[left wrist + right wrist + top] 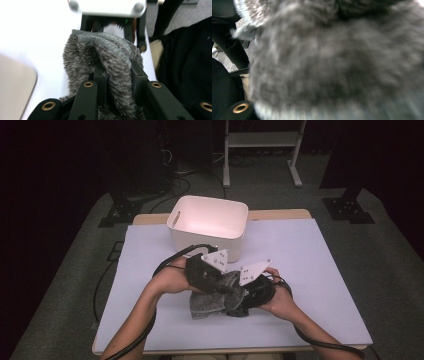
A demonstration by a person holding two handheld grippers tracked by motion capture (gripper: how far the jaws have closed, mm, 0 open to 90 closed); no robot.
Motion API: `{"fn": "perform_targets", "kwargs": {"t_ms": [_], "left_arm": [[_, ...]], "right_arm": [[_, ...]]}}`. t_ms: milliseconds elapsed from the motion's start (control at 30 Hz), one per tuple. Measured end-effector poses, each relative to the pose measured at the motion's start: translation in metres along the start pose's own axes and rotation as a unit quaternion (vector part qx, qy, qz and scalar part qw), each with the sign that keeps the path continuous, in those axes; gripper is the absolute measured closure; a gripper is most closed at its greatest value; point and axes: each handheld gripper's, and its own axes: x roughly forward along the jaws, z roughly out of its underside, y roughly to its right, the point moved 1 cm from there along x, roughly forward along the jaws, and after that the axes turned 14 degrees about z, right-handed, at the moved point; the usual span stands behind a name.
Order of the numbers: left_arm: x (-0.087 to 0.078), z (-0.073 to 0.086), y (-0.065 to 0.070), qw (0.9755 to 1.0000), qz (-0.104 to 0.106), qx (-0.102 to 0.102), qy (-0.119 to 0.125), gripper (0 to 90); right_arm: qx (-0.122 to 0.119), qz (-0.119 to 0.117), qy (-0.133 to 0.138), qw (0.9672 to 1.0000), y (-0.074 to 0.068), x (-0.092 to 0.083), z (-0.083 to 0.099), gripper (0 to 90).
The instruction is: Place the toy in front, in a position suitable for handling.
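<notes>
Count, table area:
- Grey fleecy cloth (218,298): one, bunched.
- White tub (208,226): one.
- Handheld grippers: two, left gripper (216,281), right gripper (248,296).
- Grey three-cornered plates: two, one per gripper.
- Black cables: two, one trailing from each gripper.
- Hands: two.
- White sheet (320,285) over tabletop: one.
- White metal frame (260,142) on floor behind table: one.

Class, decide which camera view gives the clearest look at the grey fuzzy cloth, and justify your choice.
The left gripper view: the grey fuzzy cloth is sharp there, its ribbed hem and fold pinched between the black jaws. The high view shows it small, bunched between both grippers on the table. The right gripper view shows it as a close blur.
</notes>
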Motion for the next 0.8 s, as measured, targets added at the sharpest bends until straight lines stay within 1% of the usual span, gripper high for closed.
{"fn": "perform_targets", "kwargs": {"t_ms": [67,133,233,300,400,600,700,767,800], "left_arm": [[0.003,-0.002,-0.002,1.0000,-0.002,0.000,-0.008,72.1],[0.002,-0.001,-0.002,1.0000,-0.002,-0.002,-0.006,72.1],[-0.001,0.004,-0.002,1.0000,-0.006,-0.008,-0.001,72.1],[-0.002,0.010,-0.003,0.9999,-0.008,-0.015,-0.002,72.1],[-0.003,0.023,-0.006,0.9994,-0.009,-0.032,0.004,72.1],[0.001,0.045,-0.008,0.9982,-0.007,-0.058,0.010,72.1],[0.000,0.048,-0.008,0.9981,-0.005,-0.059,0.013,72.1],[-0.002,0.046,-0.007,0.9983,-0.002,-0.057,0.017,72.2],[-0.004,0.043,-0.006,0.9984,-0.002,-0.052,0.022,72.2]], "right_arm": [[-0.002,0.003,0.000,1.0000,-0.001,0.000,0.000,55.9],[0.002,0.002,0.000,1.0000,0.001,-0.001,0.001,56.0],[0.007,0.001,0.002,1.0000,0.003,-0.003,0.004,56.0],[0.011,0.001,0.002,0.9999,0.004,-0.005,0.005,56.0],[0.014,0.003,0.002,0.9999,0.006,-0.008,0.008,56.0],[0.023,0.004,0.002,0.9997,0.010,-0.013,0.013,55.9],[0.026,0.003,0.001,0.9997,0.011,-0.014,0.013,55.9],[0.026,0.002,0.001,0.9997,0.010,-0.013,0.013,55.9],[0.025,0.002,0.002,0.9997,0.010,-0.013,0.013,55.9]]}}
